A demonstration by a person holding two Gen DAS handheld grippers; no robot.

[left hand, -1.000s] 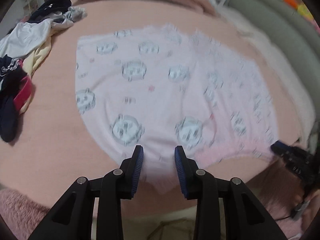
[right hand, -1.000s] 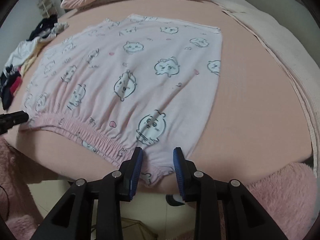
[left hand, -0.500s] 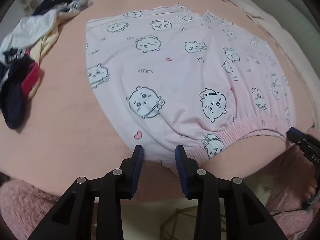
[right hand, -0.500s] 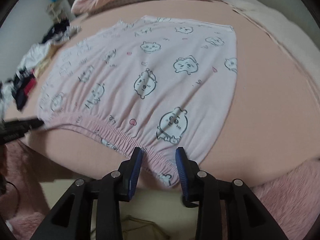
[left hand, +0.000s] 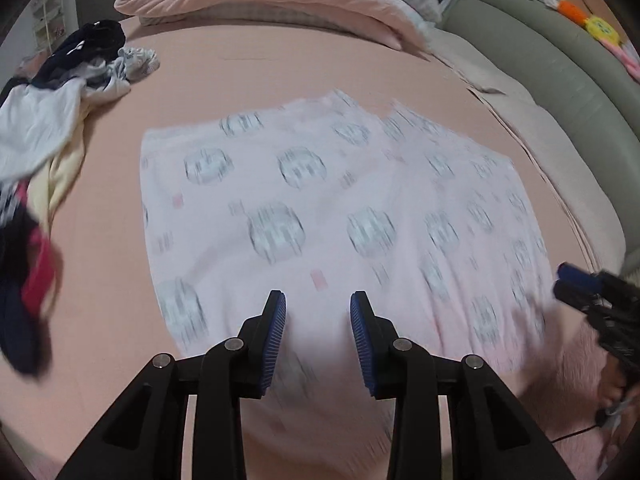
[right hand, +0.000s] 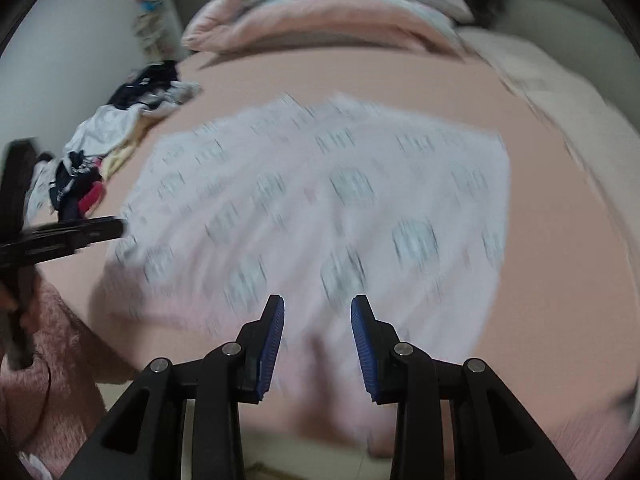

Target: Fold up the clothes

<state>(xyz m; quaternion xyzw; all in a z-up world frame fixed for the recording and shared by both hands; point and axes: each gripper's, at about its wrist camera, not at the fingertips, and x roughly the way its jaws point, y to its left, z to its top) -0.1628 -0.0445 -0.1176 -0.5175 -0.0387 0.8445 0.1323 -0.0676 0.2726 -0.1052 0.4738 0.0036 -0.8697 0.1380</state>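
Lying beneath both claws: pink shorts [left hand: 340, 208]

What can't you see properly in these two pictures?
- Printed faces on the pink garment: smeared by motion blur in both wrist views.
- Garment's near edge: blurred and partly behind the left gripper and right gripper, so whether the fingers pinch cloth is unclear.
- Clothes pile: cut off by the left wrist view's edge.

Soft dim indoor light; heavy motion blur, right view worst; fisheye edges bent, vignetted.
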